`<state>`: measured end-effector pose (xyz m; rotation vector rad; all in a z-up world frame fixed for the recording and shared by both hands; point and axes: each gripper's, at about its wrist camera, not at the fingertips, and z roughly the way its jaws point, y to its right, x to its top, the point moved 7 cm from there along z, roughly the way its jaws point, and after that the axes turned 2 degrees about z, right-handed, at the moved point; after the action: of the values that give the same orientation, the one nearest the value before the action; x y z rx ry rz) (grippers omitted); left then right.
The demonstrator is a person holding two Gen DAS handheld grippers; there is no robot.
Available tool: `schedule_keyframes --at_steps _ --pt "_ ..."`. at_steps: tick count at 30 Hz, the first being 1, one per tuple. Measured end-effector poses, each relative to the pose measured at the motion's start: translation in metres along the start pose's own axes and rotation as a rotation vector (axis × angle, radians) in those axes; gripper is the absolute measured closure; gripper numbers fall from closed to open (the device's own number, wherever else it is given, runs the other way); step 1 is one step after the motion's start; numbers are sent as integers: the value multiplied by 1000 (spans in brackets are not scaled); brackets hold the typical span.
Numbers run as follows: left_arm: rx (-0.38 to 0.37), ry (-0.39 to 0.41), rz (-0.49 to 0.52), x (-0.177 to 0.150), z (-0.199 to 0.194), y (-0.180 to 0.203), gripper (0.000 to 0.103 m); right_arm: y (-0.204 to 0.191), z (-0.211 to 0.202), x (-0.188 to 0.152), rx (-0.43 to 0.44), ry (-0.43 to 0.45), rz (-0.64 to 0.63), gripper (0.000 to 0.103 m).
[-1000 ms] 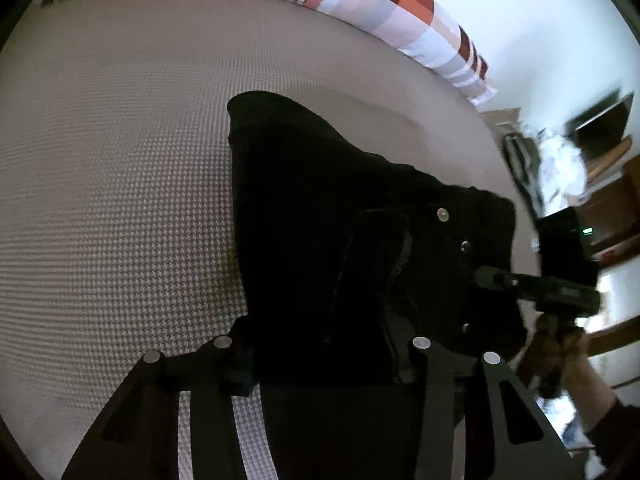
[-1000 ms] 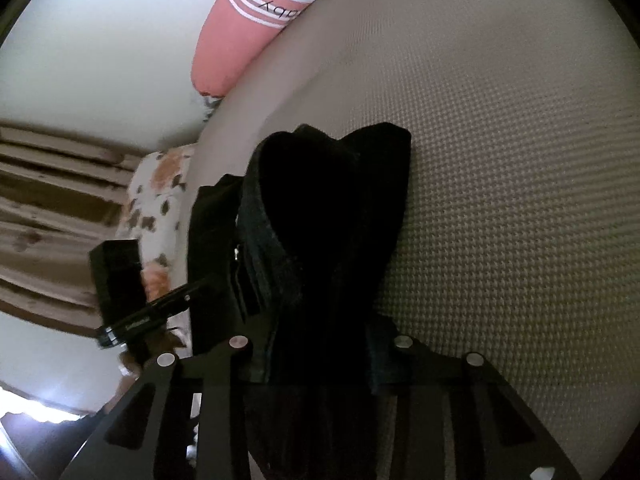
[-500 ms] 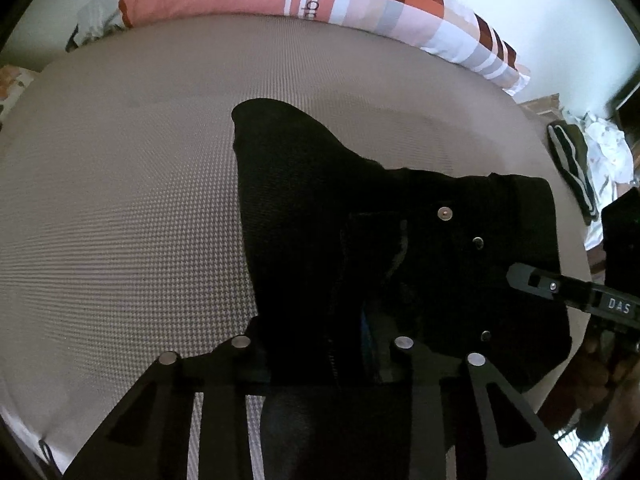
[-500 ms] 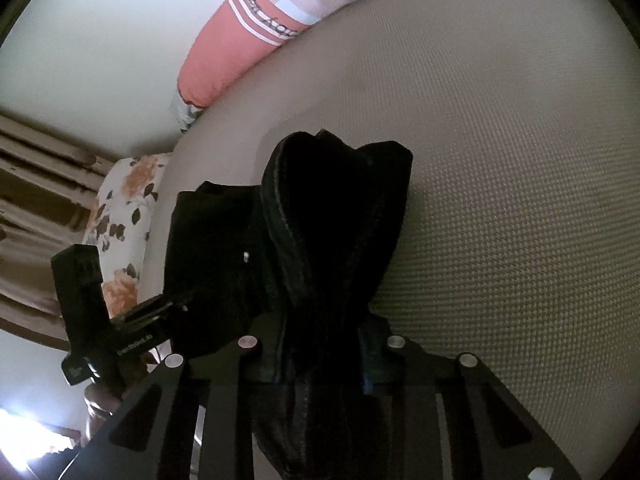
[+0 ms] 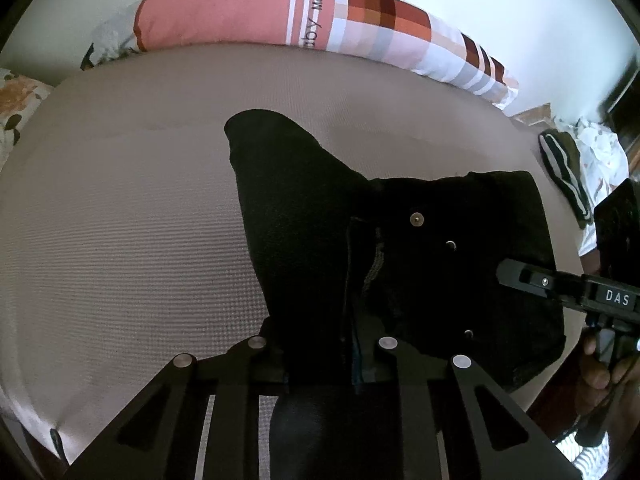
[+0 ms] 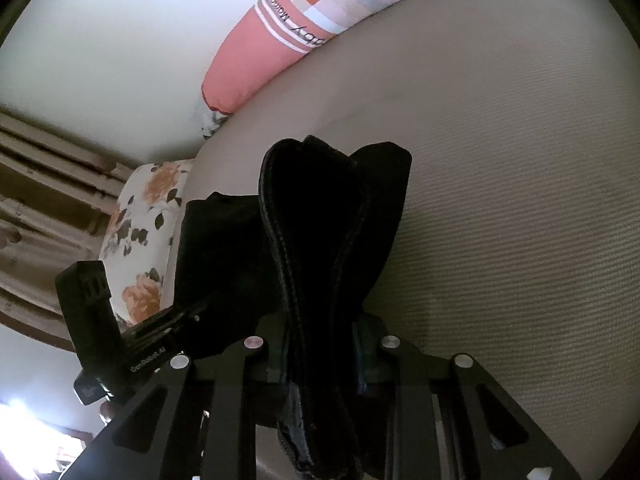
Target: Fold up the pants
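Both tools, left tool and right tool, pinch black pants; fingertips buried in cloth

pants black | bedcover beige | bolster salmon, checked

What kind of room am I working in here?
Most likely a bedroom: the black pants lie on a beige mattress, with a long pink bolster pillow by the wall and a floral pillow beside it.

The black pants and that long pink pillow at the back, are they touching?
Apart. The left wrist view shows bare beige mattress between the black pants and the pink pillow.
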<state>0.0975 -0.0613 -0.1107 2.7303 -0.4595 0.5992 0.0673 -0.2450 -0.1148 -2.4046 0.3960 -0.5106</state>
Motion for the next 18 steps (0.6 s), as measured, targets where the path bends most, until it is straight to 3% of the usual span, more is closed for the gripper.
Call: schedule_keyframes --at_steps 8,18 --pt "14 17 -23 13 -5 -15 82 -18 11 7 2 0 -33 81" --pt "39 48 -23 52 -6 -35 82 -41 25 40 6 10 -72 81"
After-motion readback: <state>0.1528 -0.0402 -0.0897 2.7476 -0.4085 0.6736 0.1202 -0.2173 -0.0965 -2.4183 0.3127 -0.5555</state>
